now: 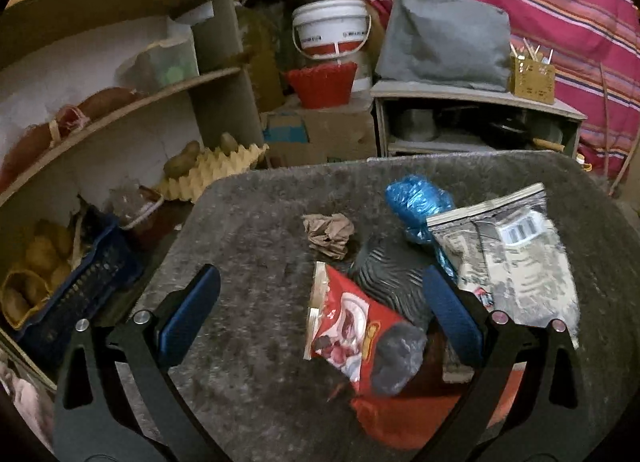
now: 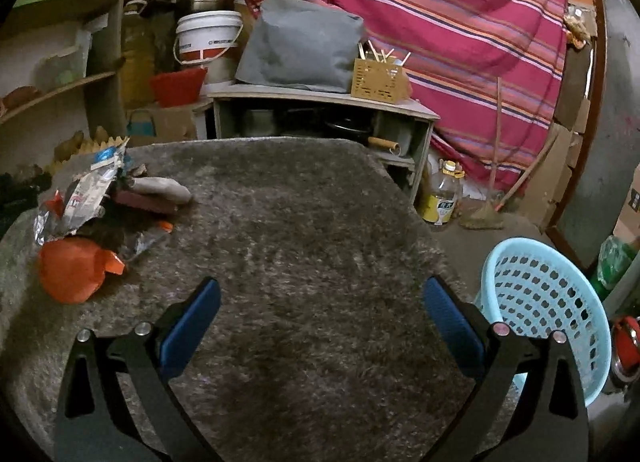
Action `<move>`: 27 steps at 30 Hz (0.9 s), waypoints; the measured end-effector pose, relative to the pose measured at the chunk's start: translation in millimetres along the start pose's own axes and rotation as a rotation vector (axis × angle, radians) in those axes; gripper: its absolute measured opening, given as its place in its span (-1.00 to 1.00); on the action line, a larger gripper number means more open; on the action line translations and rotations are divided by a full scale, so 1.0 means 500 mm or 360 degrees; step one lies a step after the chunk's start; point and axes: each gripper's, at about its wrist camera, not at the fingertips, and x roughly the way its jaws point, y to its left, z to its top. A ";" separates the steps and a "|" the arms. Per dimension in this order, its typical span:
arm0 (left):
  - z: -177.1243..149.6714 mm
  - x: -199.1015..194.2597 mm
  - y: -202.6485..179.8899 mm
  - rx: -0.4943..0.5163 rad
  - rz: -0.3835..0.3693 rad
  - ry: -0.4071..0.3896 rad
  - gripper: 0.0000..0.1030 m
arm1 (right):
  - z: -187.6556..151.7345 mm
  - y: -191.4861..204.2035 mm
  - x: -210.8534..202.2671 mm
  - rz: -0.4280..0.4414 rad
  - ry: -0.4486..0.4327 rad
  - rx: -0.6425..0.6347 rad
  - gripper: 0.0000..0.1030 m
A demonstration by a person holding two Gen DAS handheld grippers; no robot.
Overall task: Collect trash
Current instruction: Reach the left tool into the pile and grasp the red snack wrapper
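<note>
A pile of trash lies on a grey shaggy rug [image 1: 248, 230]: a red snack packet [image 1: 352, 326], a crumpled brown paper [image 1: 329, 234], a blue plastic bag [image 1: 418, 204], a silver zip pouch [image 1: 516, 254] and an orange wrapper [image 1: 404, 422]. My left gripper [image 1: 320, 298] is open above the rug, with the red packet between its fingers. In the right wrist view the pile [image 2: 92, 214] lies at the far left. My right gripper [image 2: 320, 302] is open and empty over bare rug [image 2: 320, 202]. A light blue perforated basket [image 2: 548, 302] stands on the floor at the right.
Shelves [image 1: 120, 102] with potatoes and an egg tray stand to the left. A white bucket [image 1: 332, 26], a red basket [image 1: 320, 82] and a low cabinet [image 2: 320, 110] with a grey bag stand behind the rug. A bottle [image 2: 442, 194] and a broom are on the floor at the right.
</note>
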 end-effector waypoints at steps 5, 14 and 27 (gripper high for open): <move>-0.017 0.054 0.002 -0.0026 0.0001 0.0142 0.83 | 0.000 -0.004 0.008 -0.0012 0.0001 0.0013 0.93; -0.045 0.064 0.016 -0.0079 -0.0132 0.0217 0.12 | 0.005 0.002 0.019 -0.0007 -0.0003 0.0037 0.93; -0.043 0.057 0.079 -0.0111 -0.0152 0.0228 -0.70 | -0.002 0.065 0.032 0.0058 0.0034 -0.0016 0.93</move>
